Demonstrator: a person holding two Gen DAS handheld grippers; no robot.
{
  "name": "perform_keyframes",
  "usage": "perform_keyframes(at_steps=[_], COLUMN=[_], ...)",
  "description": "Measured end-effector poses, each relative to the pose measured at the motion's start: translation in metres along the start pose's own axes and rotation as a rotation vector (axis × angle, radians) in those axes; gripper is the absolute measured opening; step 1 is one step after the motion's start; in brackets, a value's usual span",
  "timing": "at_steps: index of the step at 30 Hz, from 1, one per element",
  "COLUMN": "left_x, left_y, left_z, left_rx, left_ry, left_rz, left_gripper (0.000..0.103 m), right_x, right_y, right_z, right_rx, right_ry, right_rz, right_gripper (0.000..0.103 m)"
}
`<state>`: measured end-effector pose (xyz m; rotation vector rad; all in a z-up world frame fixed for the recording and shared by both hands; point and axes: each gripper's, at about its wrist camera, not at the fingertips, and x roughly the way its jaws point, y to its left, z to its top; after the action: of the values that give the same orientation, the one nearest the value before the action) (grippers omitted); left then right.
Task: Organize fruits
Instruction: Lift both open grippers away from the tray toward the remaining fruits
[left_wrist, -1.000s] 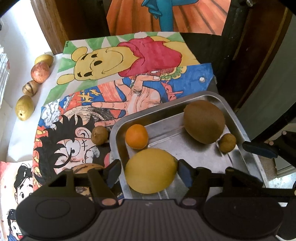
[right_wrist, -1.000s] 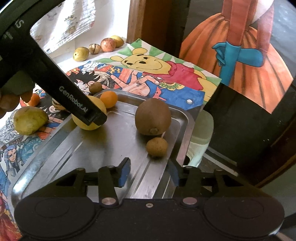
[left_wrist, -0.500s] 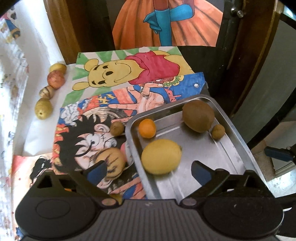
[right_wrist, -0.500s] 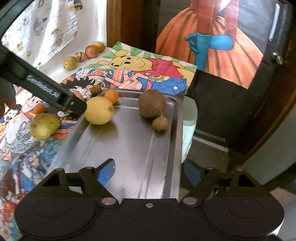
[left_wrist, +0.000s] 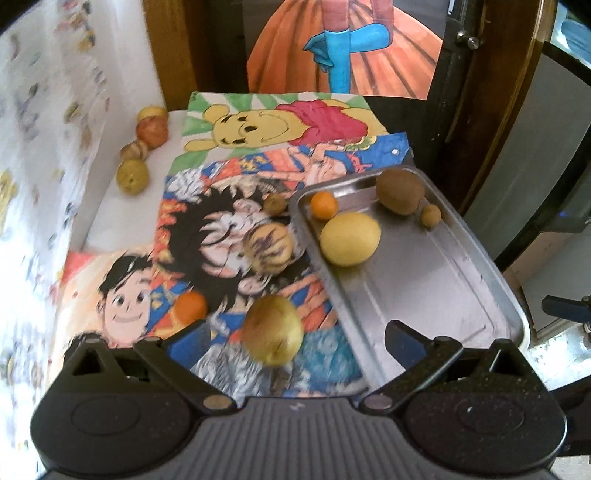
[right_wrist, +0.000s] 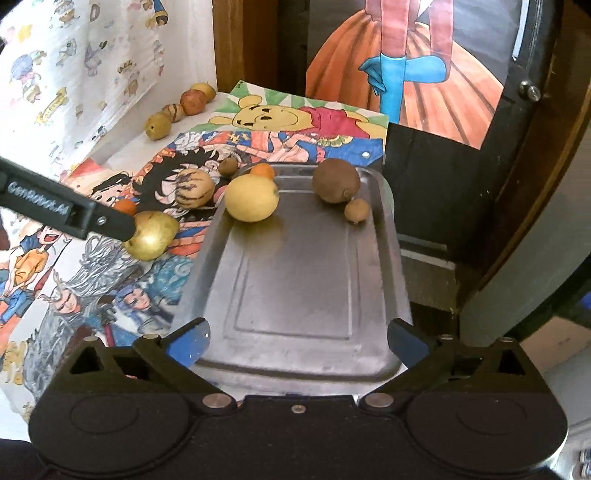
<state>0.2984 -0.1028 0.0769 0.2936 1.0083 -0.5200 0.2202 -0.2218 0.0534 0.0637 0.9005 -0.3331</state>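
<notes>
A steel tray (left_wrist: 424, 288) (right_wrist: 295, 288) holds a big yellow fruit (left_wrist: 350, 239) (right_wrist: 252, 197), a small orange (left_wrist: 324, 205), a large brown fruit (left_wrist: 400, 191) (right_wrist: 335, 181) and a small brown one (left_wrist: 431, 215). My left gripper (left_wrist: 295, 341) hangs over the cartoon mat left of the tray, jaws opening. A yellow-green fruit (left_wrist: 273, 330) (right_wrist: 151, 234) lies on the mat between its fingers, untouched. My right gripper (right_wrist: 297, 341) is above the tray's near end, jaws opening, with only bare tray between them.
On the mat lie a striped fruit (left_wrist: 269, 248), a small brown fruit (left_wrist: 275, 202) and an orange (left_wrist: 190, 305). Several fruits (left_wrist: 133, 177) line the white surface at back left. A patterned cloth hangs at left, and a dark wooden door stands behind and right.
Both grippers have pulled back and up from the tray while their jaws widened. The left one let go of the big yellow fruit, which stays in the tray.
</notes>
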Motion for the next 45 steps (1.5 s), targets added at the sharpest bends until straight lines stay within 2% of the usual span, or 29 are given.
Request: perform_keyframes(at_steps=[12, 18, 25, 33, 45], left_x=[-0.02, -0.023, -0.023, -0.024, -0.017], left_y=[0.044, 0.065, 0.083, 0.099, 0.108], left_z=[-0.06, -0.086, -0.113, -0.121, -0.116], left_rx=[-0.031, -0.046, -0.038, -0.085, -0.163], left_ry=[0.094, 0.149, 0.215, 0.239, 0.231], left_rz=[-0.001, 0.024, 0.091, 0.121, 0.161], left_gripper=[0.102, 0.102, 0.102, 0.102, 0.102], right_x=[-0.01, -0.002, 0.005, 0.009, 0.015], right_y=[0.045, 0.06, 0.071, 0.078, 0.086], right_z=[-0.016, -0.022, -0.029, -0.026, -0.016], right_rx=[0.008, 0.06, 0.069, 0.046, -0.076], right_ry=[0.104, 0.201, 0.298, 0.346, 0.337], right_rz=[0.036, 0.101, 0.127, 0.158, 0.195], right_gripper=[0.102, 0.102, 0.102, 0.102, 0.102])
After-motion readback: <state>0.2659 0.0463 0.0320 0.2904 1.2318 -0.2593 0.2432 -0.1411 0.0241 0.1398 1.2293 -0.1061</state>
